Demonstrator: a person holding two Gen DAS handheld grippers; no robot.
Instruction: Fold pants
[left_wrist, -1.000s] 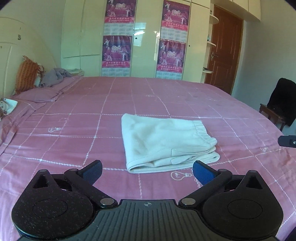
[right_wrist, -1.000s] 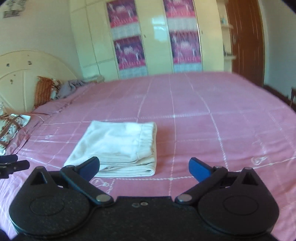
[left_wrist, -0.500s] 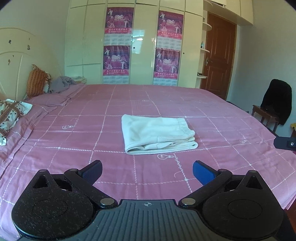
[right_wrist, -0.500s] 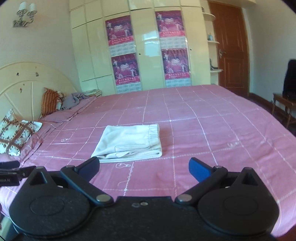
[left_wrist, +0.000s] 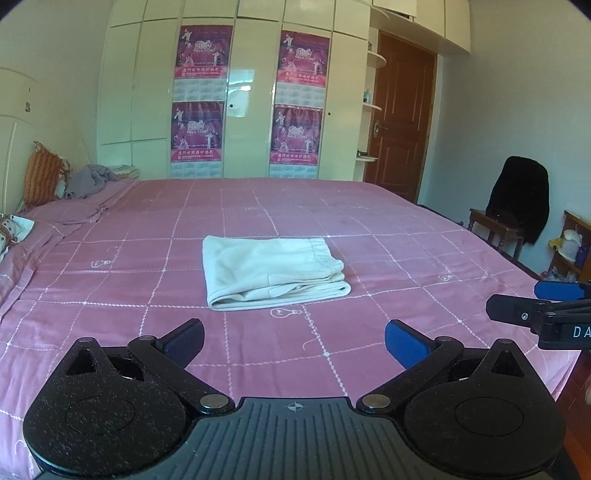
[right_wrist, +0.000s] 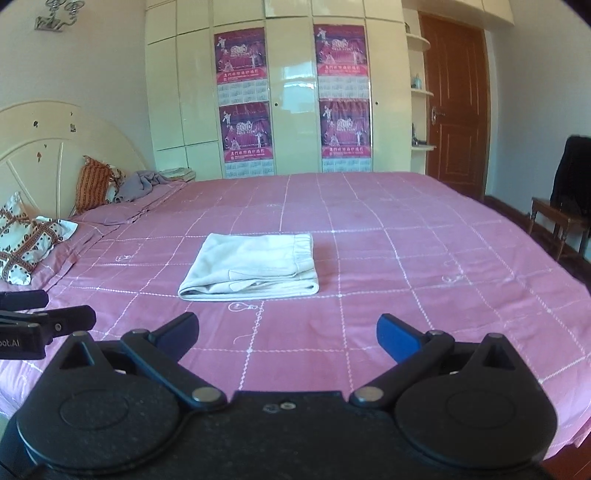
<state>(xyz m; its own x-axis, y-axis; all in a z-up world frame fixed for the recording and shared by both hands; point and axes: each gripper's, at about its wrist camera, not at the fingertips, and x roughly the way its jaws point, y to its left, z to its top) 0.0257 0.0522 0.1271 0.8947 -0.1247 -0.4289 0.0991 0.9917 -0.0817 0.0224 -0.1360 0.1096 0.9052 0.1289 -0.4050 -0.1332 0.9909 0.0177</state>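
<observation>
A wide bed (left_wrist: 388, 258) under a pink gridded bedspread fills both views. Behind it stands a cream wardrobe (right_wrist: 291, 92) carrying four magenta posters (right_wrist: 240, 55), each printed with "2010" above calendar grids too small to read. The cream pants (left_wrist: 269, 271) lie folded into a neat rectangle mid-bed, well apart from both tools. The left gripper (left_wrist: 293, 338) and right gripper (right_wrist: 286, 330) hover with fingers spread wide, empty. The right gripper's side shows white letters "DA"; the left's reads "oot.AI".
</observation>
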